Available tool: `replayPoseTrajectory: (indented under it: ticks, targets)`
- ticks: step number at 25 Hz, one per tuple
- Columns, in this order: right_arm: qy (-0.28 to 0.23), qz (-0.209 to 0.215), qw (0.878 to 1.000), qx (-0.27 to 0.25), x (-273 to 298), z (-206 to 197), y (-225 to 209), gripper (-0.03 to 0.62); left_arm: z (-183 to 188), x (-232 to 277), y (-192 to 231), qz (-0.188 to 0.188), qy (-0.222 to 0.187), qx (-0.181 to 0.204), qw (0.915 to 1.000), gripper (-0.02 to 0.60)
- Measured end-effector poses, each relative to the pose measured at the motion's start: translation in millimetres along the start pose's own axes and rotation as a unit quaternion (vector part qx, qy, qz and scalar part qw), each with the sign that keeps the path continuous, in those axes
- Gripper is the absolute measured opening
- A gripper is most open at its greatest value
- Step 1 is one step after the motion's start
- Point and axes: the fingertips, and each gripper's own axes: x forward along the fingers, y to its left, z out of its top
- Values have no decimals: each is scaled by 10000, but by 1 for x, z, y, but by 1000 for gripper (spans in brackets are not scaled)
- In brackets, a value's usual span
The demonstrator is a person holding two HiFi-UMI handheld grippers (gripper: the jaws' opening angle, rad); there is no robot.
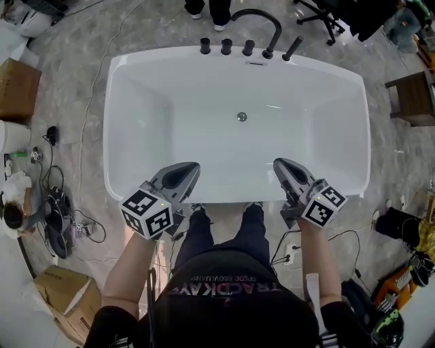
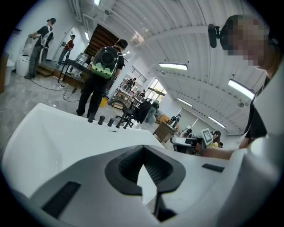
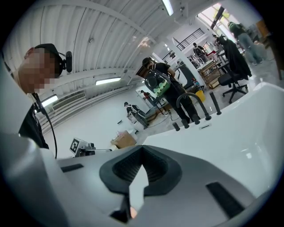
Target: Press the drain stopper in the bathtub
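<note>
Two grippers hang in your hands above the near rim of the white bathtub (image 1: 136, 58): your left gripper (image 1: 192, 166) and your right gripper (image 1: 279, 163) both point toward the far end, well apart from each other. Each gripper's own view shows its jaws drawn together at the tips, with nothing clamped between them and only the pale tub wall beyond. The drain stopper (image 1: 242, 116), a small round metal disc, sits in the middle of the tub floor, ahead of and between the two grippers; neither touches it. On the far rim stand three black knobs (image 1: 226, 46), an arched black faucet (image 1: 262, 17) and a black hand shower (image 1: 292, 47). A person with a backpack (image 2: 104, 66) stands just beyond that rim. A cardboard box (image 1: 17, 88) sits on the floor left of the tub.
</note>
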Motion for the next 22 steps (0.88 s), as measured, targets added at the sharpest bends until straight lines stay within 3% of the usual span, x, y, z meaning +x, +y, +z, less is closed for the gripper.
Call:
replayPoseTrajectory:
  ticks: [9, 13, 22]
  targets:
    - [747, 135, 9961, -452, 15, -13, -88, 11, -31, 47, 8, 637, 35, -264, 9976, 8]
    - [1078, 24, 9918, -685, 36, -29, -132, 11, -45, 74, 18, 690, 173, -56, 9974, 8]
    - [1526, -255, 9828, -1005, 108, -79, -234, 11, -72, 142, 57, 356, 558, 656, 9957, 8]
